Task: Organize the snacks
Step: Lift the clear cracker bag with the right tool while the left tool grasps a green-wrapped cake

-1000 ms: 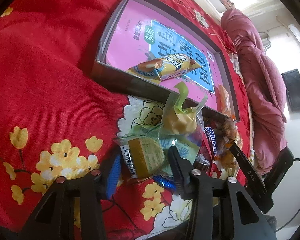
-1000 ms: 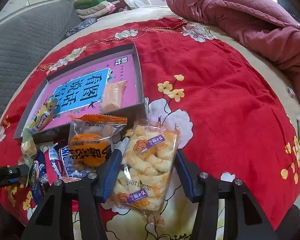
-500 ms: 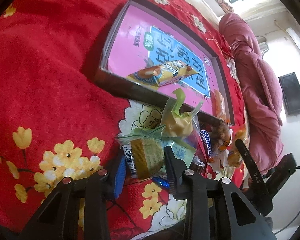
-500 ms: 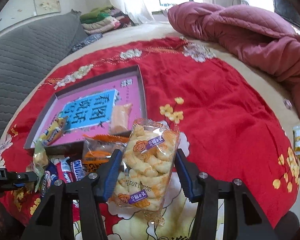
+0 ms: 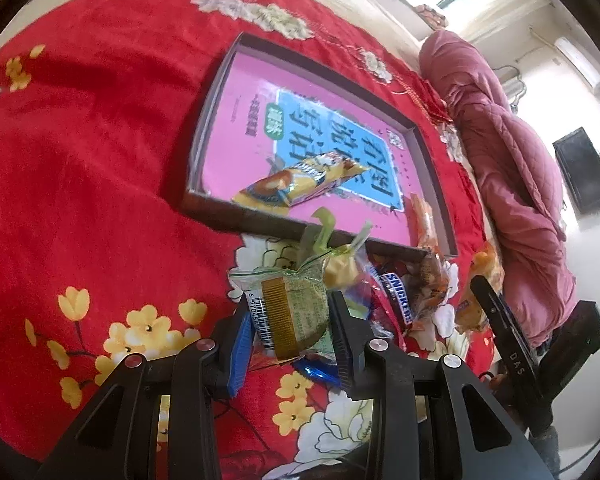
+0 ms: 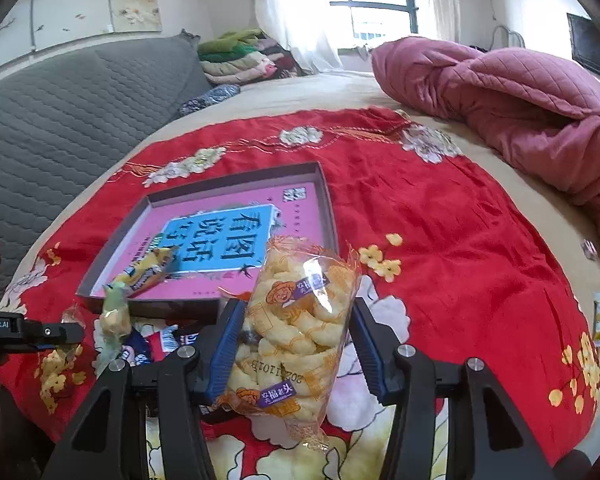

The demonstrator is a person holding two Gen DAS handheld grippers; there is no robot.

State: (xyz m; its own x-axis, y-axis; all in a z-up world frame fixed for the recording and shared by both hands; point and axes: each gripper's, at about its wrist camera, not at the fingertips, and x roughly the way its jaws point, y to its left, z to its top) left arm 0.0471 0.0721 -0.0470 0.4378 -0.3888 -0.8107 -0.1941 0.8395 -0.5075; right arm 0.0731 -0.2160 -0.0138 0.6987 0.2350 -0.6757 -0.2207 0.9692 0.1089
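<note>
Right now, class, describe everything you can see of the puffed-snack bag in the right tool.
The puffed-snack bag is clear crinkly plastic with orange print, purple labels and a cartoon face, full of pale yellow curled puffs. It stands roughly upright, sealed, top leaning toward the pink tray, clamped at both sides by the right tool, lifted off the red cloth.

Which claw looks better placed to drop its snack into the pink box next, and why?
Probably the right claw: its puffed-snack bag already hangs just over the pink box's near rim. The left claw grips a green packet short of the box, above the loose snack pile.
</note>
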